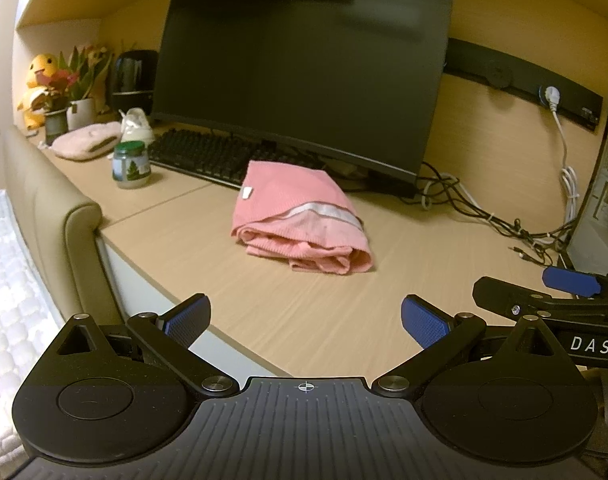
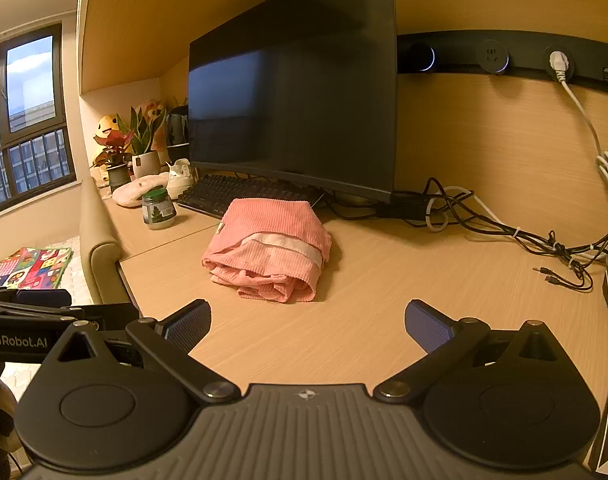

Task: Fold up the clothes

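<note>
The folded pink corduroy garment (image 1: 301, 220) hides part of the black keyboard (image 1: 207, 154) mid-desk (image 1: 424, 248); left tool (image 1: 304, 322) and right tool (image 2: 308, 322) gape wide, empty, near the front edge.

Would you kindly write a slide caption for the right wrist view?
Open right gripper above the desk, facing a folded pink garment before a dark monitor.

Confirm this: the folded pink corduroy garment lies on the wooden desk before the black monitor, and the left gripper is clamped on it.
Not quite. The left gripper is open and empty, short of the folded pink corduroy garment, as the left wrist view shows. The rest holds.
</note>
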Available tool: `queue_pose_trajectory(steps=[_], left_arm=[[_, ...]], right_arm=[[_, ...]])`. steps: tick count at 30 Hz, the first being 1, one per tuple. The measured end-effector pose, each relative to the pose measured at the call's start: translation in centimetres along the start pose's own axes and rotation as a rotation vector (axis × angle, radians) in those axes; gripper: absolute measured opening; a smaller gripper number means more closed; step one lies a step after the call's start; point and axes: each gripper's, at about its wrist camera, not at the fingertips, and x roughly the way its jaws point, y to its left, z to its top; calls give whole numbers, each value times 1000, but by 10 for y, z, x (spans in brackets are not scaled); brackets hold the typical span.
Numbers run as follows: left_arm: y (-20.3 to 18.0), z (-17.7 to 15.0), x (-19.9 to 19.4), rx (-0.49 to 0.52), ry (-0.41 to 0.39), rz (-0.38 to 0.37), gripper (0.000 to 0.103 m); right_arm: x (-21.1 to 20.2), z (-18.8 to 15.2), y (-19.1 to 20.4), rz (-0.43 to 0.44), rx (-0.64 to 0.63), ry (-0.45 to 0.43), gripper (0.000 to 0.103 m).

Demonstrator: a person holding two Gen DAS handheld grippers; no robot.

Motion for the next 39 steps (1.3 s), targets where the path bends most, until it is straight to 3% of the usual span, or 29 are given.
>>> queue_pose_trajectory(steps=[25,39], left_arm=[[6,1,-4,-4,-12,6,103],[3,2,6,-6,28,3,103]], right_arm=[[5,1,5,10,-17,10,103],[14,-1,-2,15,9,39,103]])
